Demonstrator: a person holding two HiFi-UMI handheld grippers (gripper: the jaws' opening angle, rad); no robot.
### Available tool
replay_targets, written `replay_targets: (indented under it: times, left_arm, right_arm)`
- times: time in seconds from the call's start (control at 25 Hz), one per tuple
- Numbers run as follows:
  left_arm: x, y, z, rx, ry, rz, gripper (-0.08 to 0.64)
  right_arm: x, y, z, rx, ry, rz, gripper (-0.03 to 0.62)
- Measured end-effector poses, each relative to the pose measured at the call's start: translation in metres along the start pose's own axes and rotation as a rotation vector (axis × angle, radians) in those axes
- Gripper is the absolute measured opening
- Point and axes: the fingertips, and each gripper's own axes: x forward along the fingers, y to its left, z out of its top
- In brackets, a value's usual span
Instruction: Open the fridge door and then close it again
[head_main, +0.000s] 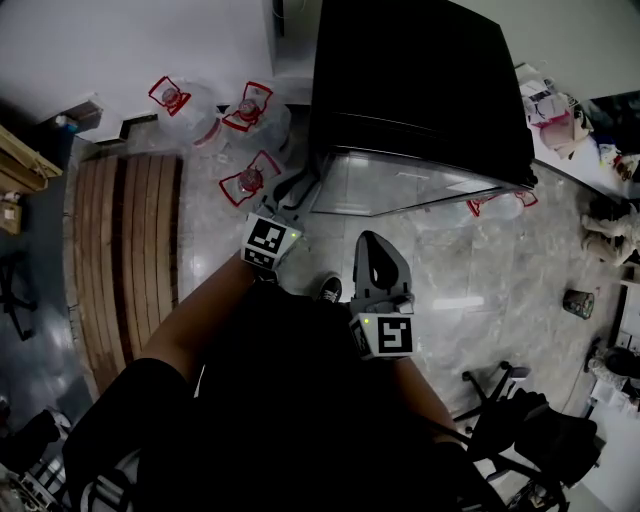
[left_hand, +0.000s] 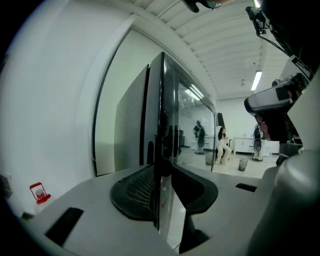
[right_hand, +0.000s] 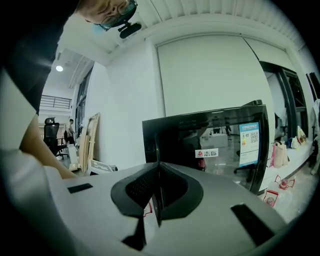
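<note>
The black fridge stands at the top of the head view, its glass door facing me. My left gripper reaches to the door's left front corner. In the left gripper view a narrow gap shows between the jaws of my left gripper, and the door's dark vertical edge lines up with that gap just beyond the tips; whether they touch it I cannot tell. My right gripper hangs in front of the door, apart from it. Its jaws meet in a thin line, empty, facing the fridge.
Three water jugs with red handles stand left of the fridge, beside a slatted wooden pallet. An office chair and a small bin are at the right. My shoe is on the marble floor below the grippers.
</note>
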Motion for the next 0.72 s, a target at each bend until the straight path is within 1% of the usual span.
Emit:
replay_targets:
  times: [0.12, 0.2, 0.28, 0.4, 0.48, 0.52, 0.6, 0.64, 0.72]
  left_arm:
    - [-0.004, -0.001, -0.001, 0.006, 0.004, 0.016, 0.103]
    - [-0.009, 0.0, -0.002, 0.01, 0.008, 0.045, 0.103]
    - [-0.018, 0.003, -0.004, 0.005, 0.009, 0.073, 0.074]
    - [-0.037, -0.002, 0.0, 0.011, 0.008, 0.087, 0.06]
    - [-0.058, -0.009, 0.014, 0.027, -0.028, 0.11, 0.041]
    - [-0.071, -0.012, 0.025, 0.039, -0.057, 0.124, 0.01]
    - [-0.095, -0.023, 0.049, 0.053, -0.101, 0.132, 0.008]
    - [-0.106, -0.029, 0.06, 0.046, -0.109, 0.125, 0.008]
    - [-0.123, -0.039, 0.079, 0.011, -0.113, 0.114, 0.008]
  right_arm:
    - [0.004, 0.008, 0.005, 0.0, -0.02, 0.005, 0.015]
    - [0.005, 0.016, 0.012, -0.01, -0.037, 0.018, 0.015]
    - [0.005, 0.02, 0.014, -0.016, -0.048, 0.03, 0.015]
    - [0.003, 0.026, 0.017, -0.01, -0.062, 0.045, 0.015]
    - [-0.001, 0.031, 0.019, -0.009, -0.069, 0.062, 0.015]
    - [-0.003, 0.035, 0.022, -0.007, -0.074, 0.073, 0.015]
    - [-0.008, 0.044, 0.029, 0.007, -0.075, 0.096, 0.015]
    - [-0.011, 0.048, 0.032, 0.019, -0.07, 0.103, 0.015]
    - [-0.016, 0.056, 0.039, 0.032, -0.056, 0.116, 0.015]
